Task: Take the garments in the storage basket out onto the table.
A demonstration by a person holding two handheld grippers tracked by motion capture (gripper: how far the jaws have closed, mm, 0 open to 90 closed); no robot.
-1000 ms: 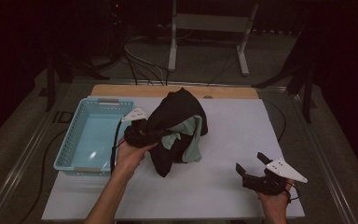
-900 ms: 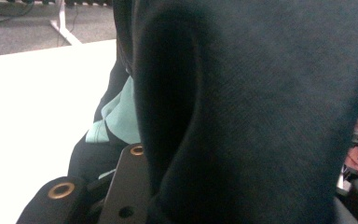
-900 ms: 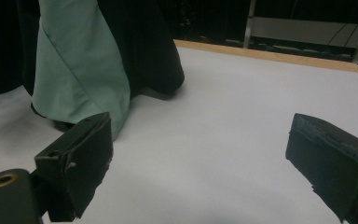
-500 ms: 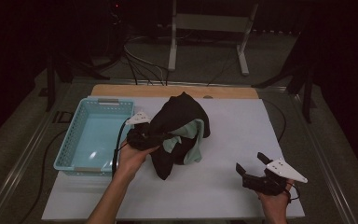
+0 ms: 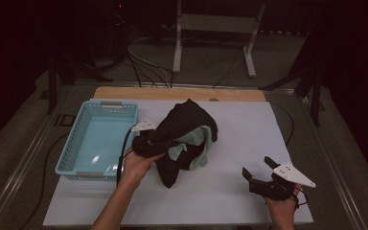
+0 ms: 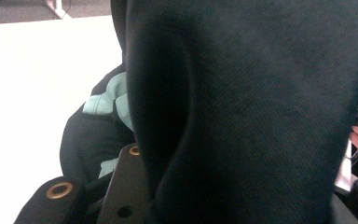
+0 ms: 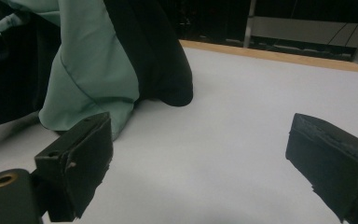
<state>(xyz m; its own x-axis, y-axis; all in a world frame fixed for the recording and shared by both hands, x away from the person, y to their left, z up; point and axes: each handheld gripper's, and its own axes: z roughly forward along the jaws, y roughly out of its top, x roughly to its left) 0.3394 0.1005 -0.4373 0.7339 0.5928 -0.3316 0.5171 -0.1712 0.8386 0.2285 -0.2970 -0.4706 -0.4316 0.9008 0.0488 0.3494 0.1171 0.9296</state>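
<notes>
Your left gripper (image 5: 149, 143) has its jaws clamped on the black garment (image 5: 187, 127), which is bunched and lifted just right of the basket (image 5: 72, 158), its lower folds touching the counter (image 5: 239, 124). A mint-green lining (image 5: 194, 143) shows through the dark cloth on the side away from the basket. Your right gripper (image 5: 261, 173) sits well apart from the basket, beyond the garment, jaws wide open and holding nothing
</notes>
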